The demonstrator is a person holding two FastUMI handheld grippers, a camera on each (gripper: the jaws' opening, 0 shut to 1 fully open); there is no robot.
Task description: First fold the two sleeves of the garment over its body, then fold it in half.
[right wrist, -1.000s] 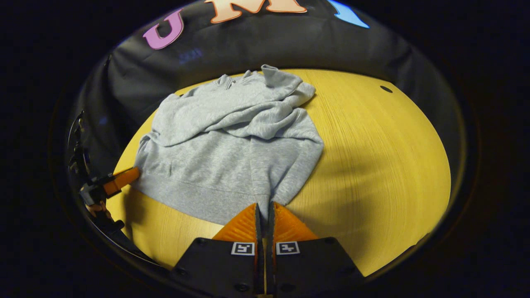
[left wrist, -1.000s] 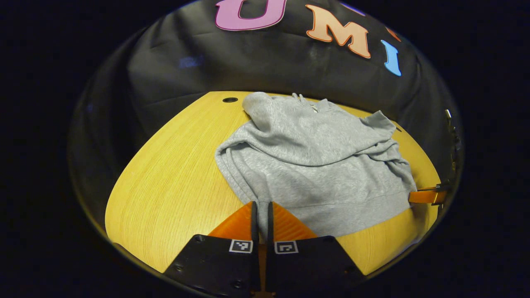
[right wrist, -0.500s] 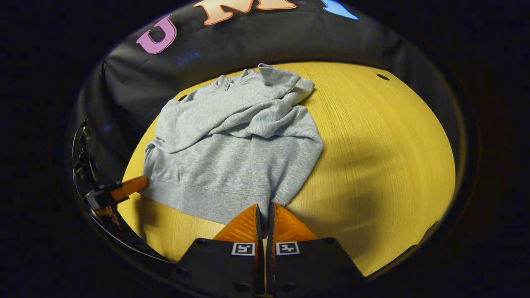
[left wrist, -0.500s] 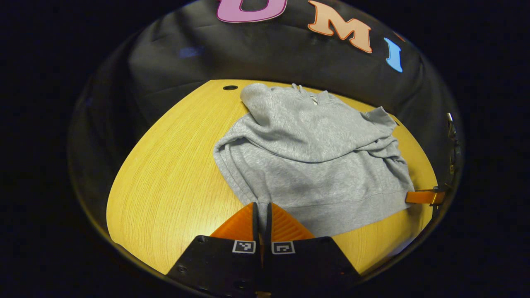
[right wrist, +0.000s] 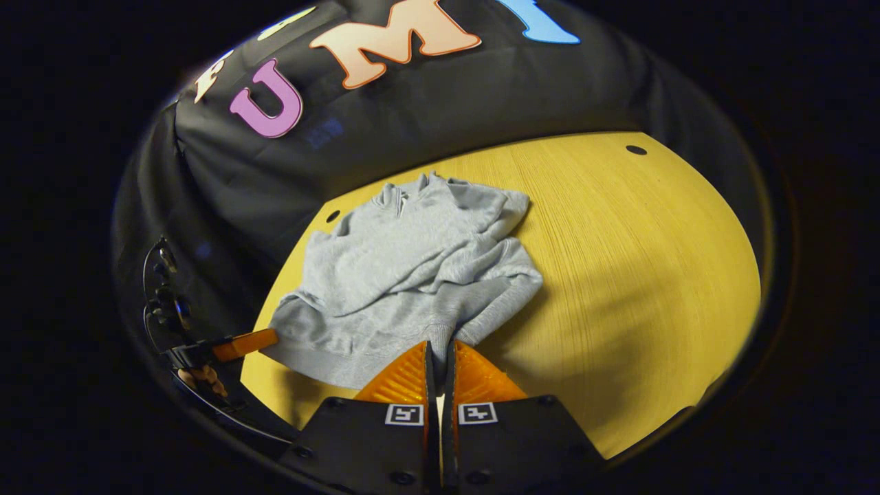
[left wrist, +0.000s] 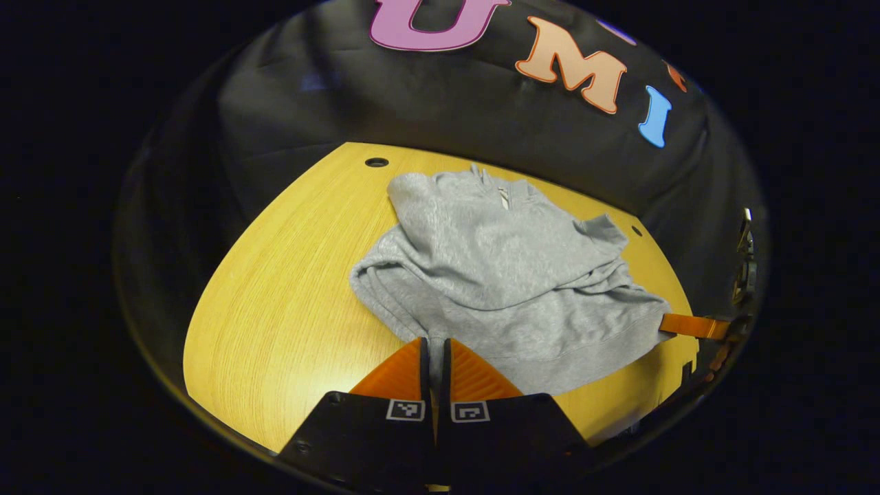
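Your left tongs (left wrist: 433,354) pinch one corner of the hem of the grey sweatshirt (left wrist: 502,275), low in the centre of the left gripper view; your right tongs (right wrist: 438,357) pinch the other hem corner, low in the centre of the right gripper view. The sweatshirt lies on the yellow surface (left wrist: 275,309), its sleeves already laid across the body, and the hem appears raised for the fold in half.

What could go wrong: each pinch holds only a little cloth at the corner. If you pull apart too strongly, a corner may slip out. If one hand goes ahead of the other, the fold will be crooked. The loose sleeves may also slide off the body when the hem lifts.

The right gripper view shows the bunched sleeve cuff (right wrist: 509,206) at the upper centre. The left gripper view shows more clearly the collar (left wrist: 502,196), near the top of the sweatshirt.
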